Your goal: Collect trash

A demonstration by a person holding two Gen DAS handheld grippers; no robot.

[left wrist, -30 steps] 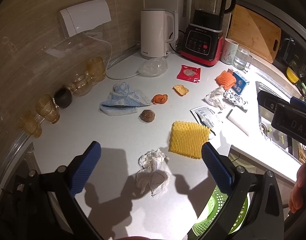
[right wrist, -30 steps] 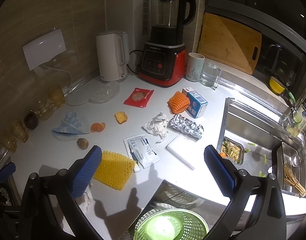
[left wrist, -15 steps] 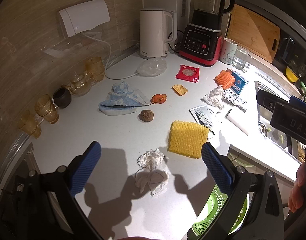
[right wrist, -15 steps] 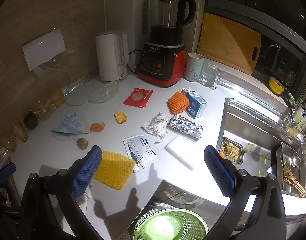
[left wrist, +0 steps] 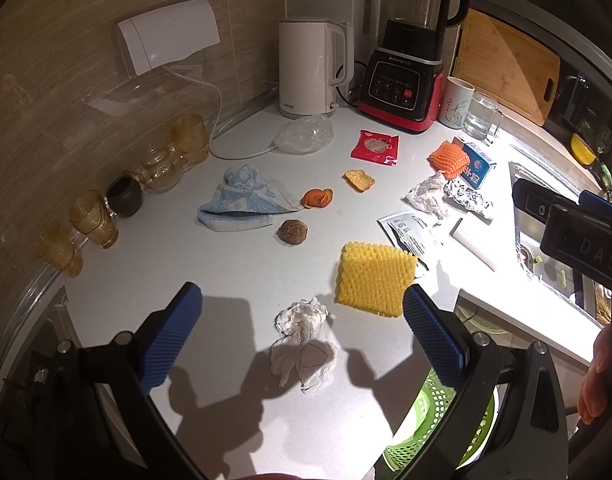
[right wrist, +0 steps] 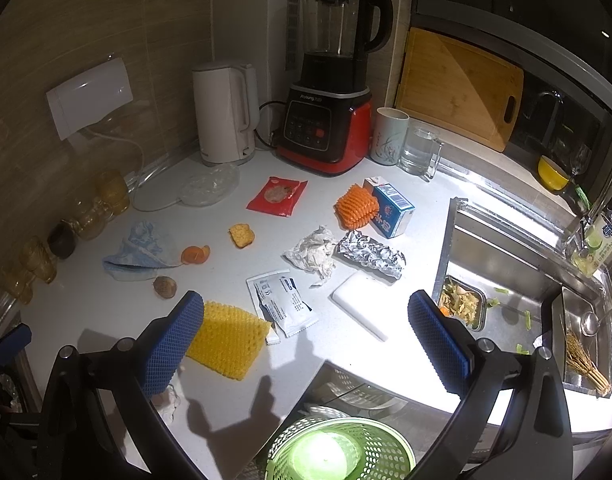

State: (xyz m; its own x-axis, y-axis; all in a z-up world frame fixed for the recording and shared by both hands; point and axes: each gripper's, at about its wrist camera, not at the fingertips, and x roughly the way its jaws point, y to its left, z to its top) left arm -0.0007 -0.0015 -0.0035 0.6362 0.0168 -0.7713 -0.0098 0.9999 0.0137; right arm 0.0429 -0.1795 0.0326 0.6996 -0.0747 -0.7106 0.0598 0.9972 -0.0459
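From my left wrist view the green basket (left wrist: 433, 432) at five o'clock is mostly hidden behind my gripper's finger and cut by the bottom edge, and a hand (left wrist: 601, 372) at four o'clock is clipped by the right edge. On the right wrist view the crumpled tissue (right wrist: 168, 398) at seven o'clock is largely hidden behind the blue pad, and the print on the white sachet (right wrist: 282, 304) is too small to read

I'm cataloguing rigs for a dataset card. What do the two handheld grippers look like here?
Both match: the left gripper and the right gripper each have black, bolted arms ending in two blue fingers with a gridded rubber texture. Seen from the left wrist view, the right gripper's black body carries pale letters "DAS". No sleeves show.
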